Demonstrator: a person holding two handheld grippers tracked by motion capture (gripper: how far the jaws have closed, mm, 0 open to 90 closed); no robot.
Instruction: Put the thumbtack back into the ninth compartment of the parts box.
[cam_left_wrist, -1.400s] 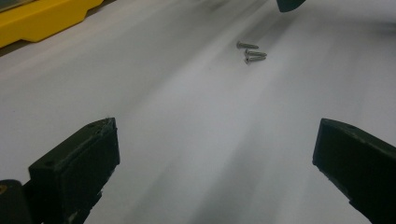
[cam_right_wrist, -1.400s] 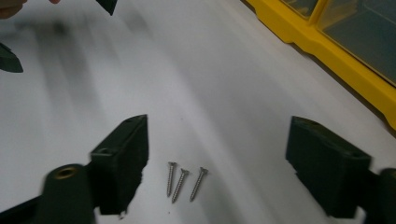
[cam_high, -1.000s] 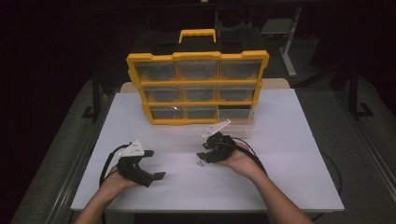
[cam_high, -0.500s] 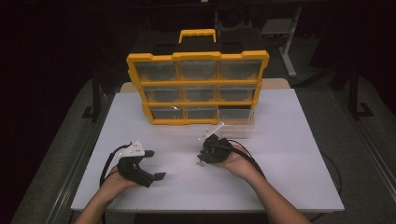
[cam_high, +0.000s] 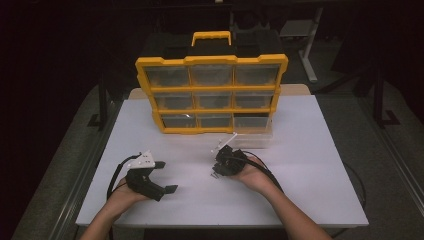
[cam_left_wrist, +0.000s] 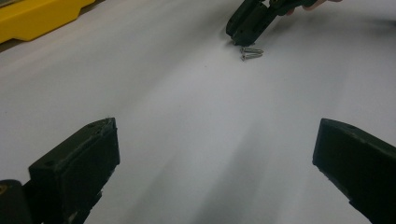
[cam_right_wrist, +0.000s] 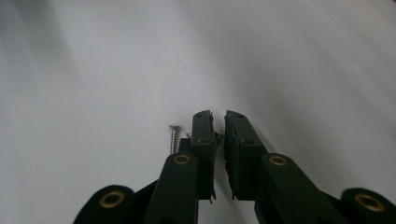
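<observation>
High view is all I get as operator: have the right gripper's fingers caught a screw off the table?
Observer: Its own view shows the right gripper fingers, which have just been closing, nearly together; one screw lies outside them, beside the left finger.
Operator: Any other?
Observer: A second screw pokes its tip into the gap; gripped or not, I cannot tell.
Operator: The left gripper?
Observer: The left gripper fingers stand wide, nothing between.
</observation>
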